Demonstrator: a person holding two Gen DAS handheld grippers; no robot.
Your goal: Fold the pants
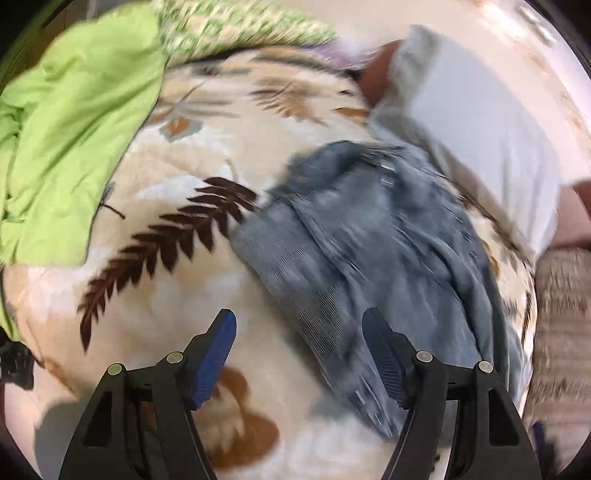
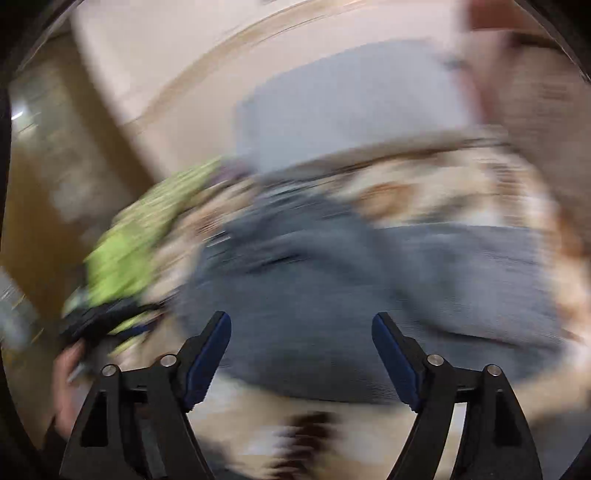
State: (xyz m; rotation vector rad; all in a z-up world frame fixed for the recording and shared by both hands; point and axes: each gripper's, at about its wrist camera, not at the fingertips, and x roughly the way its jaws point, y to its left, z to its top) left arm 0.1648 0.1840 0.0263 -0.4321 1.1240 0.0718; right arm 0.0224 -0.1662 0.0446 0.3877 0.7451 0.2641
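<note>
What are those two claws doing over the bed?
A person is folding blue pants with a claw in each hand. Right now the pants lie bunched on a leaf-patterned blanket, beside a green cloth and a pillow. The left claw and right claw are both open, holding nothing.

Setting: a home bedroom. Evidence: a bed covered by a plush cream blanket (image 1: 177,229) printed with brown fern leaves and tan blossoms; a pale grey pillow (image 1: 476,122) at its far end; a crumpled lime-green sheet (image 1: 74,140) and a green-and-white patterned cloth (image 1: 229,26) heaped beside it; grey-blue pants (image 1: 369,251) lying on the blanket. Right wrist view, heavily blurred: cream wall (image 2: 177,48), brownish floor (image 2: 40,229).
</note>
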